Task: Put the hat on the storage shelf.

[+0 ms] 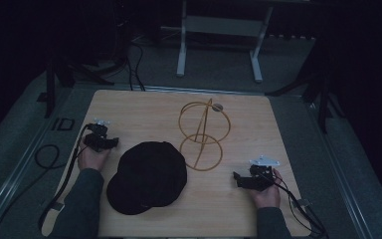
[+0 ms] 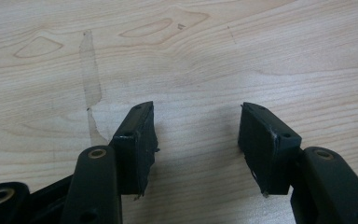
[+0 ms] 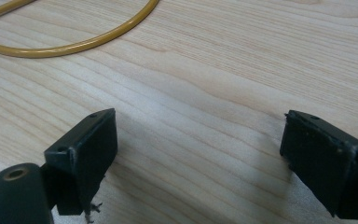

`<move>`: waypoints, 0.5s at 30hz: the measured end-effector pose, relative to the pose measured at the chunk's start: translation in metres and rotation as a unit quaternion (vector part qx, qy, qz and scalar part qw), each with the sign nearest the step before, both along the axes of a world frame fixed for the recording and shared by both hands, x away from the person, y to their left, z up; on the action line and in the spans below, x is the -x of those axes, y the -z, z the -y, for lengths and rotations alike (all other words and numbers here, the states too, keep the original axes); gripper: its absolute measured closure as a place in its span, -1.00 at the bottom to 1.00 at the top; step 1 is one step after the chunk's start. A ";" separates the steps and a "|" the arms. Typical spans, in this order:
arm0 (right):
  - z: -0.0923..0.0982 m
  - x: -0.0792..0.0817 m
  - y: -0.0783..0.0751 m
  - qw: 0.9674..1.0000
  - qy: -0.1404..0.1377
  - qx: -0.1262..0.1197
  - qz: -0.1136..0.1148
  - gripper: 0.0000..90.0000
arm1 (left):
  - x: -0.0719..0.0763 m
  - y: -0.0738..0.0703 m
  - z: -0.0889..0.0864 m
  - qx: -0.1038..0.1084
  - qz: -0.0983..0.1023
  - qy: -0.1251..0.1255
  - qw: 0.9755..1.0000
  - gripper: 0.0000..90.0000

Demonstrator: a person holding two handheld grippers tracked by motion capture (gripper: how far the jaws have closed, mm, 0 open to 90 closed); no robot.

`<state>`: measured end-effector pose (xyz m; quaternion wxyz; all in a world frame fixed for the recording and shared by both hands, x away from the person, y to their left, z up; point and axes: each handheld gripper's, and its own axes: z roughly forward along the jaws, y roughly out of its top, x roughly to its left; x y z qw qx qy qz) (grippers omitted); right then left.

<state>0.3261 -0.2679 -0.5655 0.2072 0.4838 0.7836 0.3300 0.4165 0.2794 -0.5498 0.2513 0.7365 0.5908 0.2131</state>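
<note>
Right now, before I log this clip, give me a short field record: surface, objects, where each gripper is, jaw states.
surface: wooden table
objects: black cap at front centre; gold wire stand behind it, to the right, base ring on the table
left gripper: left of the cap, jaws open over bare wood, holding nothing
right gripper: right of the cap, near the stand's base ring, jaws open wide, holding nothing
contact: neither gripper touches the cap or the stand
</note>
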 end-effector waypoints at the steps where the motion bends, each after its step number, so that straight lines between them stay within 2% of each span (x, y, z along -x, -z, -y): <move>1: 0.000 0.000 0.000 1.000 0.000 0.000 0.000 -0.75 | 0.000 0.000 0.000 0.000 0.000 0.000 1.000 0.02; 8: 0.000 0.000 0.000 1.000 0.000 0.000 0.000 -0.75 | 0.003 -0.007 -0.001 -0.003 -0.002 -0.004 1.000 0.08; 15: 0.000 0.000 0.000 1.000 0.000 0.000 0.000 -0.75 | 0.010 -0.018 -0.006 0.018 0.003 -0.011 1.000 0.11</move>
